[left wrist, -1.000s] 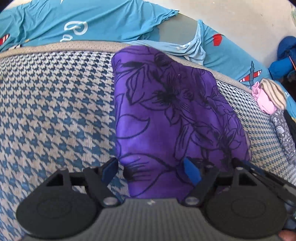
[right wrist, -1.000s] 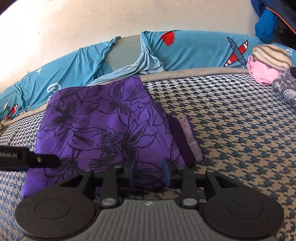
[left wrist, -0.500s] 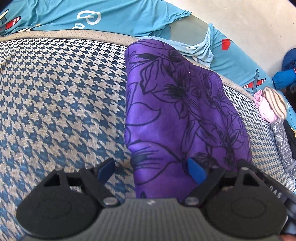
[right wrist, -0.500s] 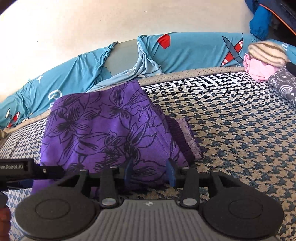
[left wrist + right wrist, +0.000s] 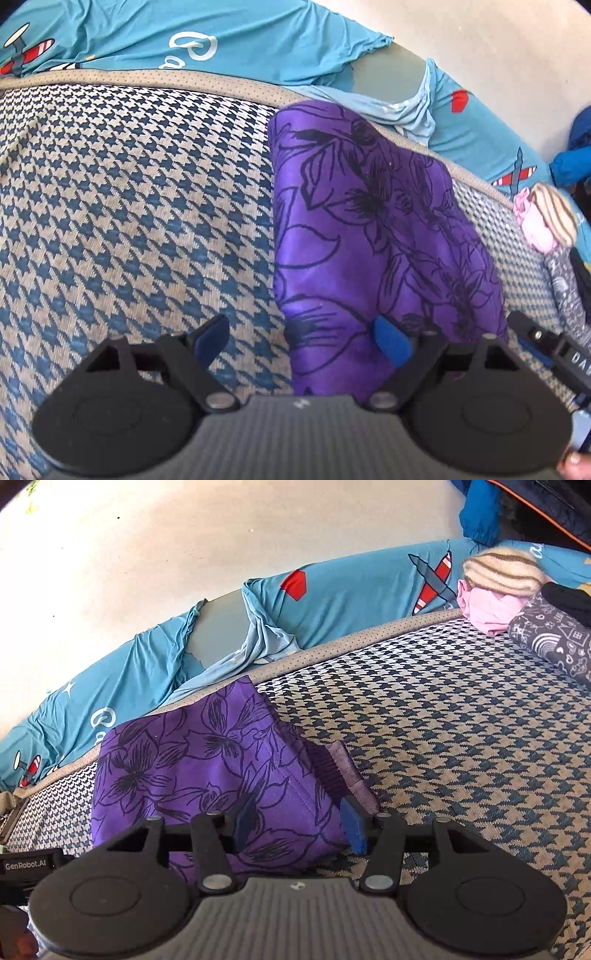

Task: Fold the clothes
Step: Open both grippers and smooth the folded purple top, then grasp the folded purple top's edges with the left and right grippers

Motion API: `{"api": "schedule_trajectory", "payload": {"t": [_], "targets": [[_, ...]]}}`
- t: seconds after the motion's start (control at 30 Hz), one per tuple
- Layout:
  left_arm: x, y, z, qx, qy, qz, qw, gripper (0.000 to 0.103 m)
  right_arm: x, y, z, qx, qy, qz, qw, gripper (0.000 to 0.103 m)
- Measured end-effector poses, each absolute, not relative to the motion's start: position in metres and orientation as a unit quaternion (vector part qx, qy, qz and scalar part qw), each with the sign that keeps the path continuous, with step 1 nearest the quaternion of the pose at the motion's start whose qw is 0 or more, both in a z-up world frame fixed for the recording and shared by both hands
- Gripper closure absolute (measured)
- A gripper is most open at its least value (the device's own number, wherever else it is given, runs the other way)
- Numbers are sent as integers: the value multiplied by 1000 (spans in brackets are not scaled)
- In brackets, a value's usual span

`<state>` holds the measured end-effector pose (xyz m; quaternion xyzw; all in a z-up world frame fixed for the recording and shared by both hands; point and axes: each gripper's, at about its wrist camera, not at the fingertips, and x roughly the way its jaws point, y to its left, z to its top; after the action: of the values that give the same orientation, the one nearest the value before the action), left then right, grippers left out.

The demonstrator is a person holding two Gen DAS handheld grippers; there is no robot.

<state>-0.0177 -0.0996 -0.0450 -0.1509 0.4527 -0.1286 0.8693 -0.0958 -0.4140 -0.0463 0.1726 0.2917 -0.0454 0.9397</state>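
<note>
A purple garment with black flower outlines [image 5: 369, 221] lies folded flat on the blue-and-beige houndstooth bed cover [image 5: 129, 203]. My left gripper [image 5: 301, 338] stands open over the garment's near left edge, its right pad above the cloth and its left pad above the cover. In the right wrist view the same garment [image 5: 192, 768] shows a ribbed purple hem at its right side. My right gripper [image 5: 299, 823] hovers over the near right corner. Its jaws are opening, with cloth lying between the pads but not pinched.
A turquoise sheet with aeroplane prints [image 5: 351, 590] runs along the pale wall behind the bed cover [image 5: 461, 720]. At the right lies a pile of clothes: a pink piece [image 5: 484, 605], a cream striped one [image 5: 498, 568], a grey patterned one [image 5: 554, 642].
The right gripper's jaws have spread apart and released the purple cloth, and the gripper has lifted slightly and rolled. The left gripper has hardly moved, and its jaws widened a little.
</note>
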Motion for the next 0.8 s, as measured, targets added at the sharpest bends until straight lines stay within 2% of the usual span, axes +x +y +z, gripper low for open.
{"api": "schedule_trajectory", "payload": {"t": [0.33,0.57,0.7,0.8], "targets": [[43,-107,-14,-134,408,-88,899,17,-95,-405,-45,170,297,-25,939,53],[75,-116,-20,-117,413,-65,901,17,-90,-401,-48,169,306,-19,937,53],[89,-115,-35,-116,427,-48,896,12,-88,-400,-48,172,310,-17,935,53],[94,-112,-46,-115,434,-38,893,5,-86,-399,-49,174,313,-16,933,52]]}}
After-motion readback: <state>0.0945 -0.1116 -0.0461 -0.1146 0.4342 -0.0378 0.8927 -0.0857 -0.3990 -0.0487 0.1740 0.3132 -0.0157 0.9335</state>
